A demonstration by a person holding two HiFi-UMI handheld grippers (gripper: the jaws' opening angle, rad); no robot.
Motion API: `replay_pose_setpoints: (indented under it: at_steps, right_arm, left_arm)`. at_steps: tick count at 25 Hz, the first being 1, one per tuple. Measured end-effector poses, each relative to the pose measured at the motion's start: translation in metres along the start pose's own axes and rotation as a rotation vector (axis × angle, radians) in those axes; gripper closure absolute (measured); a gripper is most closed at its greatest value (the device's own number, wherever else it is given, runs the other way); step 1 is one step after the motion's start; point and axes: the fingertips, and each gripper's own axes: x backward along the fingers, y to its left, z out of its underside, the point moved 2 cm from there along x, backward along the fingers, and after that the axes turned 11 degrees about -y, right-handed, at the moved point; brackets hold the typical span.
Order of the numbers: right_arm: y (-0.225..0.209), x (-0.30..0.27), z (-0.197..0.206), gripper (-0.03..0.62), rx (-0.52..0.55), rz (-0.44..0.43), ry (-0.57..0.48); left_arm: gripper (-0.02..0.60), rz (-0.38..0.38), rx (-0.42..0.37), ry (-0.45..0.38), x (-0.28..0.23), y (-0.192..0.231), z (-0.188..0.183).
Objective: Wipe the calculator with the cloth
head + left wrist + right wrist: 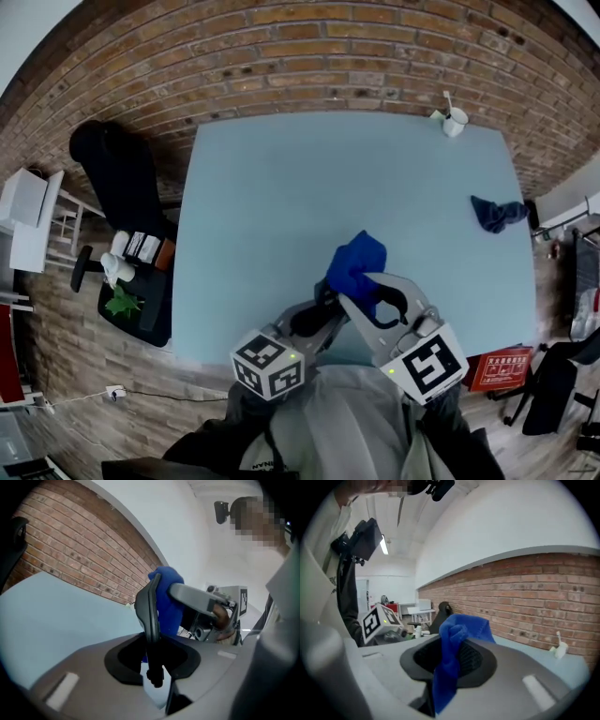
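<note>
A dark calculator (150, 616) stands edge-on between the jaws of my left gripper (322, 317), which is shut on it and holds it above the front edge of the light blue table (272, 216). My right gripper (364, 286) is shut on a bright blue cloth (355, 262), and a bunch of it hangs from the jaws in the right gripper view (449, 667). In the left gripper view the cloth (168, 599) lies against the far side of the calculator. The calculator's keys and screen are hidden.
A white cup (455, 122) with a stick in it stands at the table's far right corner. A dark blue rag (497, 214) lies at the right edge. A black chair (117, 173) and a shelf of small items (136, 258) are left of the table, and a red box (502, 367) sits on the floor at right.
</note>
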Motion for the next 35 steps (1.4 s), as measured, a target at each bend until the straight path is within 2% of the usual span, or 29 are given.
replay_pose_setpoints:
  at_steps: [2, 3, 7, 9, 11, 14, 16, 18, 20, 22, 24, 28, 30, 32, 35]
  right_arm:
    - [0.013, -0.006, -0.001, 0.507, -0.023, -0.054, -0.019]
    - [0.011, -0.006, 0.002, 0.507, -0.033, -0.046, -0.022]
    - [-0.04, 0.01, 0.033, 0.507, -0.058, 0.087, 0.05]
    - [-0.051, 0.015, 0.045, 0.507, -0.058, 0.106, 0.084]
    - [-0.03, 0.01, 0.041, 0.507, -0.055, 0.049, 0.092]
    - [0.029, -0.004, 0.019, 0.507, -0.003, -0.128, 0.084]
    - [0.046, -0.01, 0.01, 0.507, 0.025, -0.173, 0.052]
    - [0.028, -0.01, 0.013, 0.507, -0.015, -0.107, 0.019]
    - [-0.009, 0.001, 0.033, 0.507, -0.056, 0.006, 0.074]
    - [-0.036, 0.015, 0.057, 0.507, -0.064, 0.073, 0.132]
    - [-0.035, 0.021, 0.063, 0.507, -0.097, 0.063, 0.139]
    - [0.019, 0.006, 0.041, 0.507, -0.068, -0.061, 0.123]
    - [0.016, 0.004, 0.043, 0.508, -0.062, -0.029, 0.112]
    - [-0.005, 0.012, 0.057, 0.508, -0.109, 0.018, 0.116]
    - [-0.004, 0.023, 0.071, 0.508, -0.132, -0.018, 0.167]
  left_arm:
    - [0.502, -0.011, -0.009, -0.01, 0.002, 0.003, -0.002]
    - [0.501, -0.014, -0.009, -0.015, 0.004, 0.003, -0.003]
    - [0.5, -0.002, 0.025, -0.048, 0.009, 0.004, -0.008]
    - [0.5, 0.009, 0.031, -0.053, 0.009, 0.003, -0.009]
    - [0.5, 0.013, 0.045, -0.049, 0.007, 0.003, -0.007]
    - [0.502, 0.015, 0.068, -0.044, 0.003, 0.003, -0.004]
    - [0.505, 0.018, 0.072, -0.044, 0.001, 0.002, -0.004]
    - [0.505, 0.02, 0.099, -0.063, 0.002, 0.003, -0.005]
    - [0.503, 0.022, 0.123, -0.088, 0.006, 0.004, -0.008]
    - [0.503, 0.026, 0.131, -0.107, 0.01, 0.006, -0.01]
    - [0.503, 0.034, 0.143, -0.112, 0.009, 0.006, -0.011]
    - [0.504, 0.035, 0.196, -0.126, 0.007, 0.01, -0.012]
    - [0.505, 0.024, 0.216, -0.137, 0.008, 0.011, -0.015]
    - [0.503, 0.019, 0.207, -0.143, 0.009, 0.01, -0.016]
    - [0.503, 0.028, 0.224, -0.17, 0.012, 0.012, -0.018]
